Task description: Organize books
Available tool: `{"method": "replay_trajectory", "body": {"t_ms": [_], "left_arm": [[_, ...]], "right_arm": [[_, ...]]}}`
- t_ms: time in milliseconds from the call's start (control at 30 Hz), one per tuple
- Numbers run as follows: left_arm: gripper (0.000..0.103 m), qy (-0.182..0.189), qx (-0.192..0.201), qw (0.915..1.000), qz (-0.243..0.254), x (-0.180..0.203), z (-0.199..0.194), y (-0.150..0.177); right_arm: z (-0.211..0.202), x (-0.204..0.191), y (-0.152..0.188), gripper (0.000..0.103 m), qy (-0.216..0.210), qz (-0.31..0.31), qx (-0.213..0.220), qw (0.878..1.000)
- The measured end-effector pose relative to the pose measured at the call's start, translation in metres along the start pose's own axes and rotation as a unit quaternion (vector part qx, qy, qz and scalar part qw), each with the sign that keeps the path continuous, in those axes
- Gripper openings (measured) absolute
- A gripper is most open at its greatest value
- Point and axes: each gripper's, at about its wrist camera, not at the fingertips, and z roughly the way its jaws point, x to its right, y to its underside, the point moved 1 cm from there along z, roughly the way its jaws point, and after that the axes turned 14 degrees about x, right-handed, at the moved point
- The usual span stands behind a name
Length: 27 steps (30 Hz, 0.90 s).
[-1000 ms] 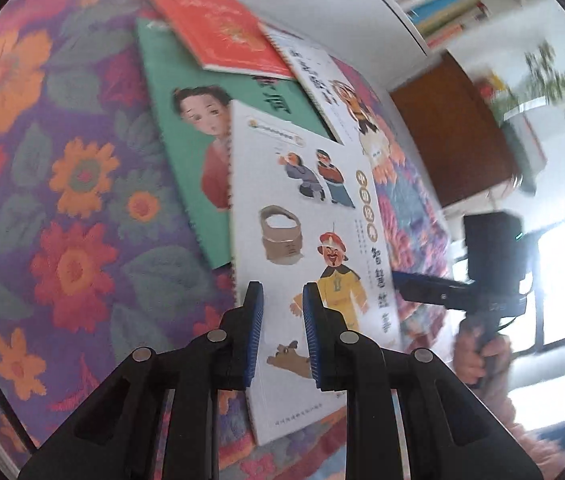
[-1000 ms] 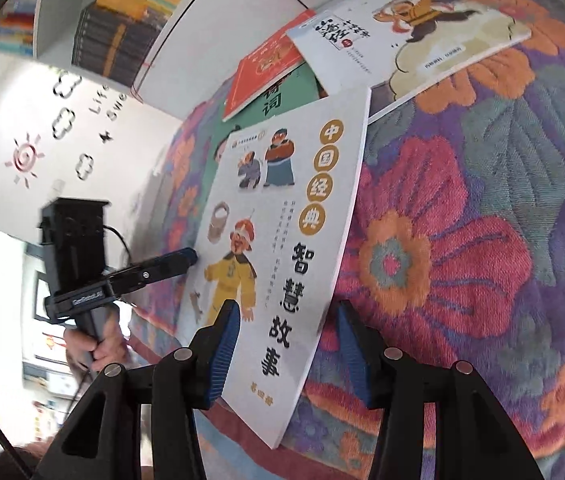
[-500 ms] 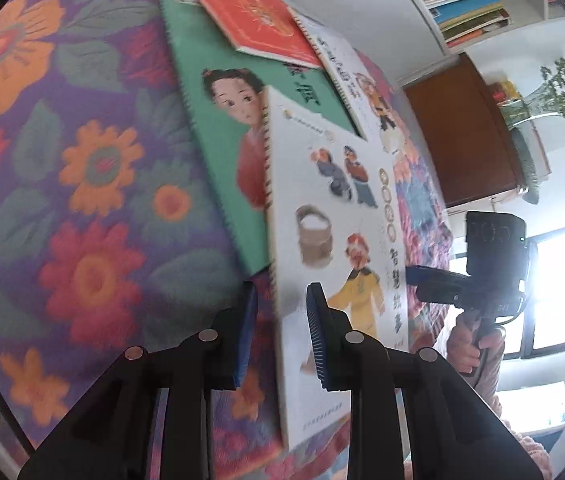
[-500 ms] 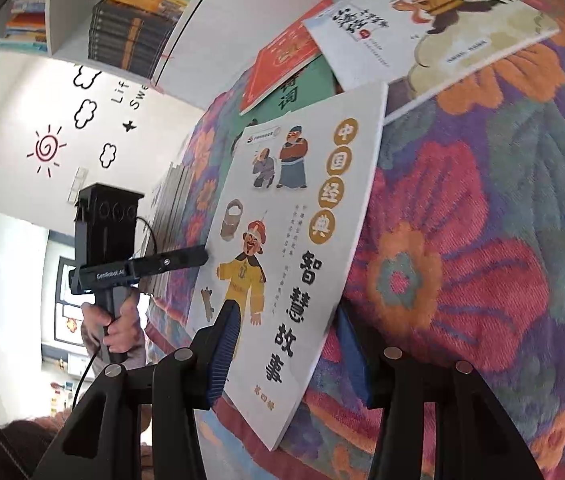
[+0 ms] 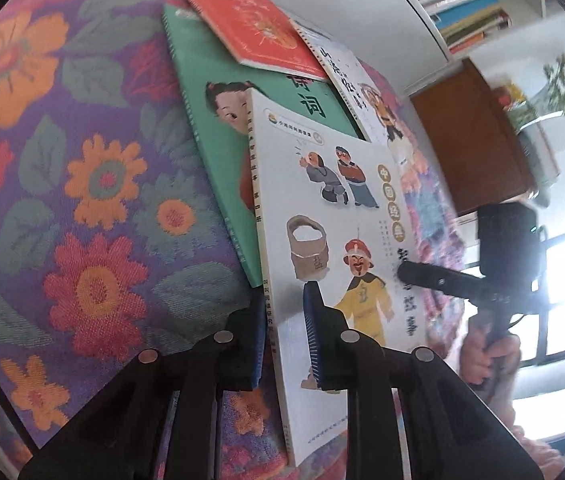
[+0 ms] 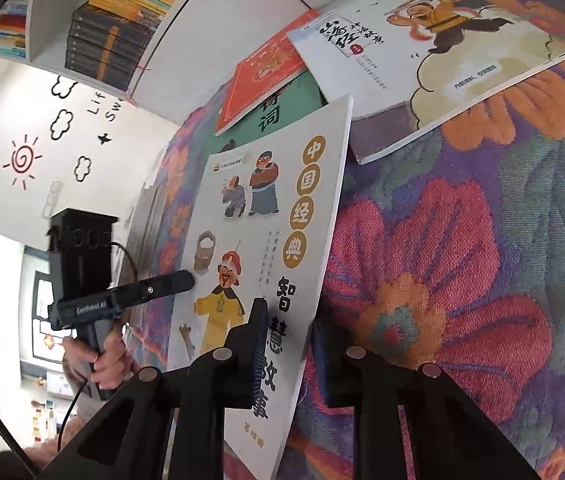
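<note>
Left tool (image 5: 288, 332) pinches the white storybook's (image 5: 322, 208) spine edge, aimed steeply toward 12 o'clock; right tool (image 6: 288, 344) is closing on its opposite edge (book between the pads).

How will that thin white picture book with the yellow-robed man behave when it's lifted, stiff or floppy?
The white picture book looks thin and soft-covered, so it would probably sag between grips. The left tool pinches its spine edge, and the right tool is closing on the opposite edge; two-sided support should limit drooping. Its smooth cover might slip.
</note>
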Motion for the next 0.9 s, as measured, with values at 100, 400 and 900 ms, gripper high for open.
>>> {"method": "replay_trajectory", "body": {"t_ms": [100,400,900], "left_arm": [[0.020,-0.020,0.018,0.9990,0.035,0.010,-0.003,0.002],[0.018,-0.066,0.067,0.9889,0.115,0.047,-0.039,0.013],[0.018,-0.094,0.144,0.9717,0.162,0.054,-0.142,0.019]], "right_arm": [[-0.001,-0.008,-0.002,0.020,0.022,-0.019,0.000,1.000],[-0.024,-0.071,0.010,0.020,0.044,-0.105,0.024,0.993],[-0.046,-0.160,0.038,0.020,-0.001,-0.189,0.044,0.981]]}}
